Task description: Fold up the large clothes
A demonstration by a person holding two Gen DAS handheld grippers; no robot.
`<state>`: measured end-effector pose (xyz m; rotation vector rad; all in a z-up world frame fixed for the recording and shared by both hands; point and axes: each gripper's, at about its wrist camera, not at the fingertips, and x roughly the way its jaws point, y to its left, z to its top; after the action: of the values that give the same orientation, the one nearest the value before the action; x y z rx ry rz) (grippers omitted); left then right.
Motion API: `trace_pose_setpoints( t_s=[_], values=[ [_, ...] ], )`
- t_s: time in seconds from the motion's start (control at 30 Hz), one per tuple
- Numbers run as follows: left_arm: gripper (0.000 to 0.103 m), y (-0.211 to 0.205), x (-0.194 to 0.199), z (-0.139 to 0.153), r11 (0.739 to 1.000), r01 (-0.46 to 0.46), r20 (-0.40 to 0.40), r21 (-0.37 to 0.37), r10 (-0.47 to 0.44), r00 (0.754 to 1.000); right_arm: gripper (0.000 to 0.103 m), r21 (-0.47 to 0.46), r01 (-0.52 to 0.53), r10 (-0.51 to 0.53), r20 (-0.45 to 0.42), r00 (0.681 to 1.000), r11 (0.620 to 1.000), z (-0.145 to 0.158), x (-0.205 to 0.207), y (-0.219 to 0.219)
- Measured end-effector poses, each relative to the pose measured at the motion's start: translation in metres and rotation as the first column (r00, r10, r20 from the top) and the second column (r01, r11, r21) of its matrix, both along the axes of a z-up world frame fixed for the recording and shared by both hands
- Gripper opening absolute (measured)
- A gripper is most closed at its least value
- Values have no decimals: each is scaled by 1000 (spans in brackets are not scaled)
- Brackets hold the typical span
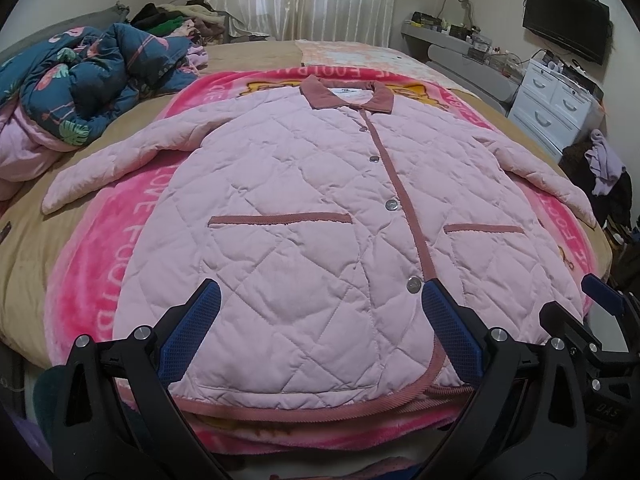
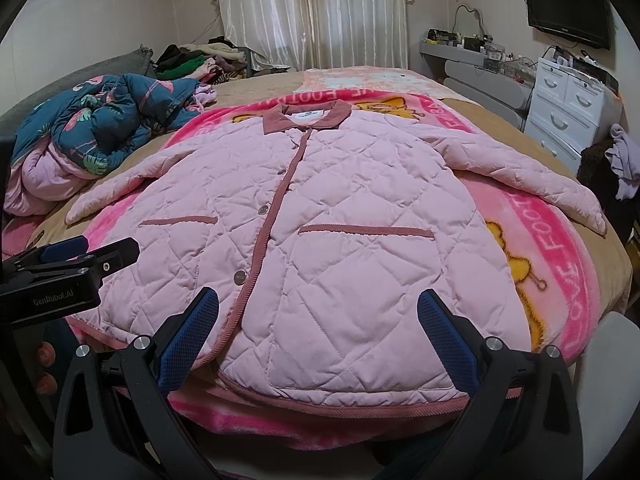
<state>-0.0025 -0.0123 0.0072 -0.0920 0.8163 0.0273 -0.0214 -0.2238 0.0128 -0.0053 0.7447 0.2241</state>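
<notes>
Nearest the lens are the blue-padded fingers of the left gripper [image 1: 320, 292], spread wide and holding nothing, poised just above the bottom hem of the pink quilted jacket [image 1: 320, 200]. The right gripper [image 2: 318, 300] is the same: wide open, empty, hovering over the jacket's hem on the other side of the buttoned front. The jacket is the thing to be folded, and it lies face up and buttoned on a bright pink blanket [image 1: 120, 248] that covers the middle of the bed [image 1: 24, 264], collar [image 1: 346, 98] at the far end from the grippers and hem at the near edge. Both sleeves are spread outward from the jacket's body, the left sleeve [image 1: 116, 160] reaching off the blanket toward a heap of blue patterned bedding [image 1: 88, 80], the right sleeve [image 2: 532, 184] stretching toward a white chest of drawers [image 2: 568, 112] beyond the bed. Laid flat like this, the jacket looks ready for a first fold, which seems not to have begun; the two grippers stand side by side at the hem, probably so each can take a corner or side of the jacket. The thick padding will likely resist a sharp crease and may spring back.
</notes>
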Motion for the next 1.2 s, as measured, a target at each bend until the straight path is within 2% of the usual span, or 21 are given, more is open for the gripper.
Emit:
trace_pose_setpoints(
  t_s=[0.87, 1.2],
  values=[
    [94, -2, 2, 1, 1000, -6, -1, -2, 6, 1000, 99, -2, -13, 13, -7, 1000, 1000, 5, 3, 2],
    [94, 14, 36, 14, 1000, -23, 9, -4, 23, 1000, 99, -13, -29, 29, 9, 1000, 1000, 19, 31, 8]
  ],
)
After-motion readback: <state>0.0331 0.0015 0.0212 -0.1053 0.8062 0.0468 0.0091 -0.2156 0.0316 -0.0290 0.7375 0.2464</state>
